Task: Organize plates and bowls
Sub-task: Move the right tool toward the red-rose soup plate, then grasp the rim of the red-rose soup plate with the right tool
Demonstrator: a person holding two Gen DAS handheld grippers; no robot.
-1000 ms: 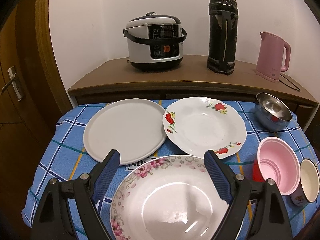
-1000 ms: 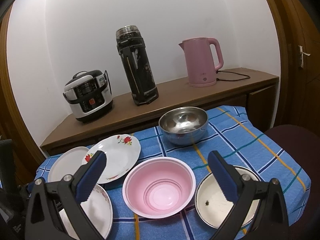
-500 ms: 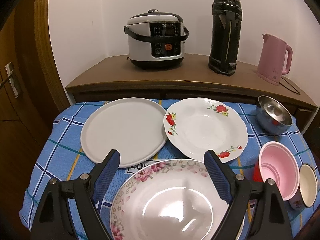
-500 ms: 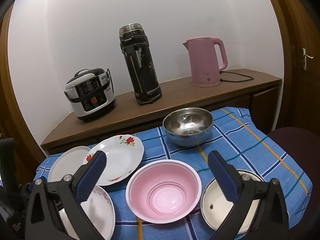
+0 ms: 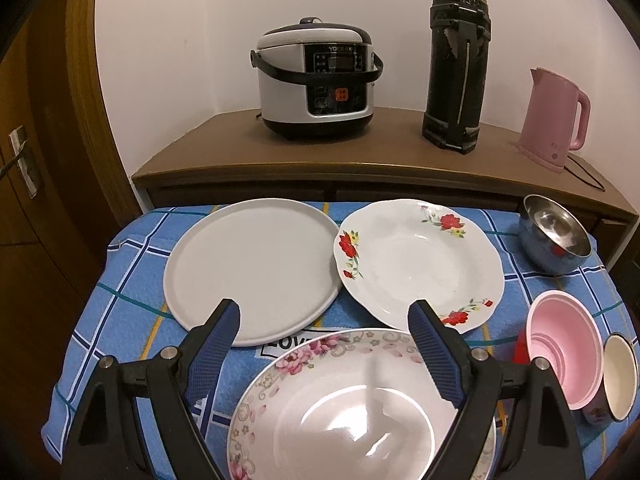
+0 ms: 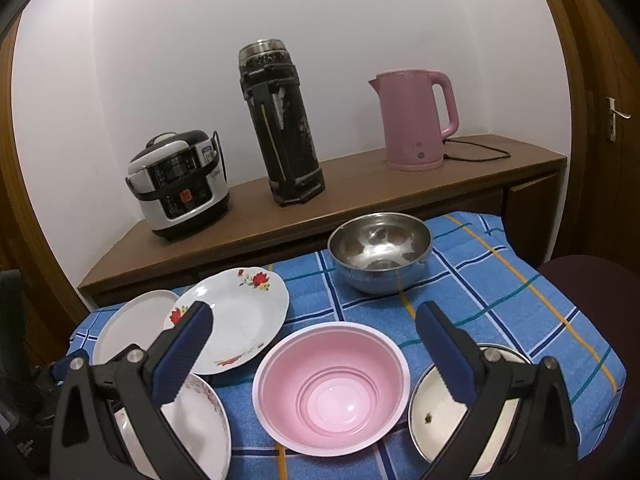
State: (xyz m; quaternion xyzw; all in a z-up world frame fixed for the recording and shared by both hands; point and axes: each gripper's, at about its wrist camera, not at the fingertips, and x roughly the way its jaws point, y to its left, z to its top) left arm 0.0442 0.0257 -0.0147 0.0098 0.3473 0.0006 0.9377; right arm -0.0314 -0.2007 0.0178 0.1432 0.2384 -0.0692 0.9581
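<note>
On a blue checked tablecloth (image 5: 120, 320) lie a plain grey plate (image 5: 252, 268), a white plate with red flowers (image 5: 420, 264) and a pink-flowered deep plate (image 5: 360, 408). A steel bowl (image 6: 380, 252), a pink bowl (image 6: 332, 384) and a small enamel bowl (image 6: 452, 412) stand to the right. My left gripper (image 5: 324, 320) is open and empty, hovering over the pink-flowered plate. My right gripper (image 6: 314, 332) is open and empty, above the pink bowl (image 5: 564, 344).
Behind the table a brown sideboard (image 5: 380, 152) carries a rice cooker (image 5: 316, 80), a black thermos (image 5: 458, 68) and a pink kettle (image 5: 556, 120). A wooden door (image 5: 24, 160) is at the left. A dark chair seat (image 6: 592, 280) is at the right.
Both grippers have drawn slightly lower and closer to the table; the dishes sit a little lower and larger in both views. Nothing was taken hold of or moved.
</note>
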